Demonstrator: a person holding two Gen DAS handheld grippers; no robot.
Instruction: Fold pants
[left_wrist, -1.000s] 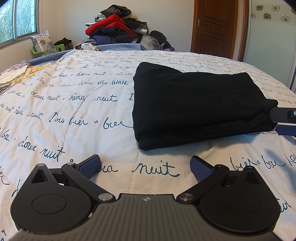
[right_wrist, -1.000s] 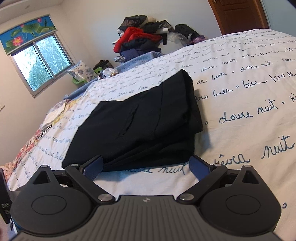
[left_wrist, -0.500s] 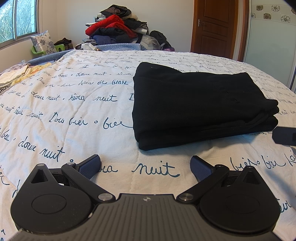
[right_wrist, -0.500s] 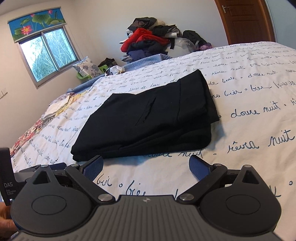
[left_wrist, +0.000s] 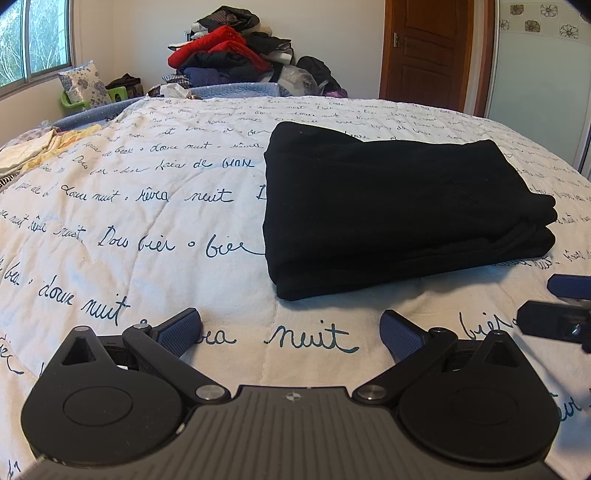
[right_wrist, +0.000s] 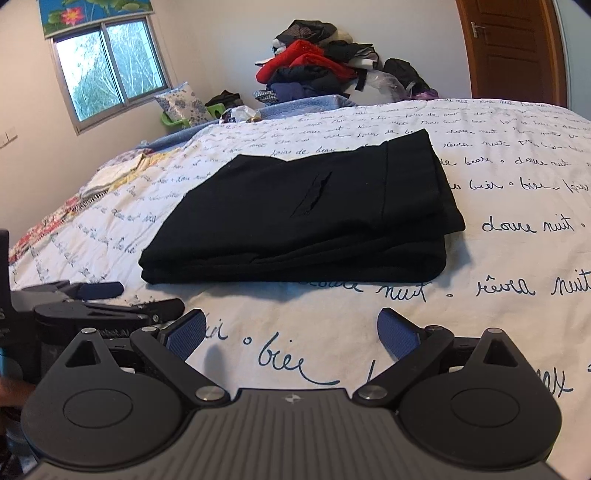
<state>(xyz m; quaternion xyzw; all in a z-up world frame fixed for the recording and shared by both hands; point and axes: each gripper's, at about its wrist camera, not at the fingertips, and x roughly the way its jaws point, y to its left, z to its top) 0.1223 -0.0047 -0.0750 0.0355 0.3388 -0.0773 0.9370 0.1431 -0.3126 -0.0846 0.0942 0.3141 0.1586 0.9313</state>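
The black pants (left_wrist: 399, 206) lie folded in a neat thick rectangle on the white bedspread with blue script (left_wrist: 147, 221). They also show in the right wrist view (right_wrist: 310, 218). My left gripper (left_wrist: 291, 332) is open and empty, low over the bedspread just in front of the pants' near edge. My right gripper (right_wrist: 291, 332) is open and empty, also short of the pants. The right gripper's fingers (left_wrist: 565, 286) show at the right edge of the left wrist view. The left gripper (right_wrist: 99, 299) shows at the left in the right wrist view.
A heap of clothes (left_wrist: 229, 51) is piled beyond the bed's far end. A wooden door (left_wrist: 424, 55) stands at the back right. A window (right_wrist: 107, 66) and a floral pillow (right_wrist: 181, 103) are at the left. Folded linens (left_wrist: 33, 151) lie at the bed's left edge.
My right gripper has let go of the pants' right end and drawn back toward the near side of the bed. The left gripper has stayed in place.
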